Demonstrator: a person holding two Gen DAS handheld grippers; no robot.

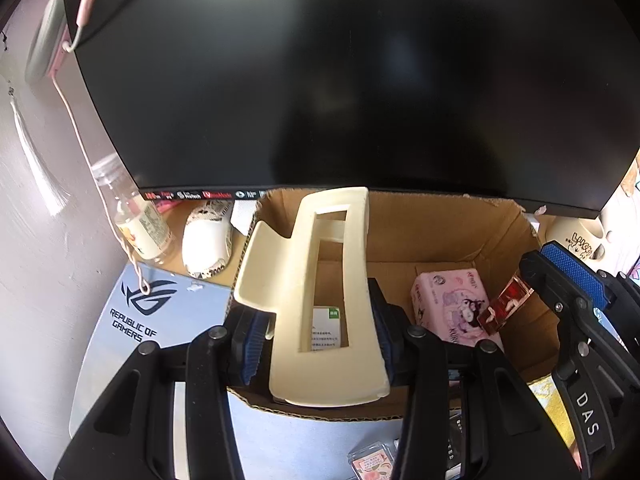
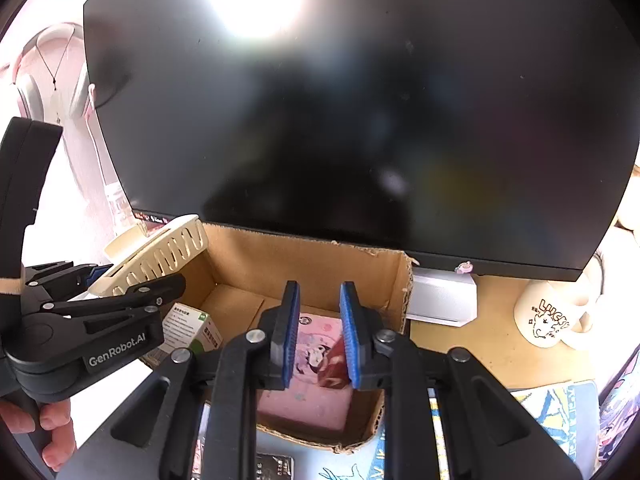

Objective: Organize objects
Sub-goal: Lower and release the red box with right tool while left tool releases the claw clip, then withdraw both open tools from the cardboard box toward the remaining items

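My left gripper (image 1: 320, 340) is shut on a large cream hair claw clip (image 1: 320, 300) and holds it over the left part of an open cardboard box (image 1: 420, 220); the clip also shows in the right wrist view (image 2: 160, 256). In the box lie a pink packet (image 1: 452, 304), a small red box (image 1: 506, 306) and a white-and-green box (image 1: 326, 328). My right gripper (image 2: 320, 332) is open above the box, over the pink packet (image 2: 316, 344), with the red box (image 2: 336, 364) lying below its right pad.
A large dark monitor (image 1: 340, 80) stands right behind the box. A white mouse (image 1: 208, 240) and a small bottle (image 1: 140, 224) sit at left on the desk, a white mug (image 2: 548, 316) at right. Small packets (image 1: 370, 462) lie on the mouse mat (image 1: 172, 320).
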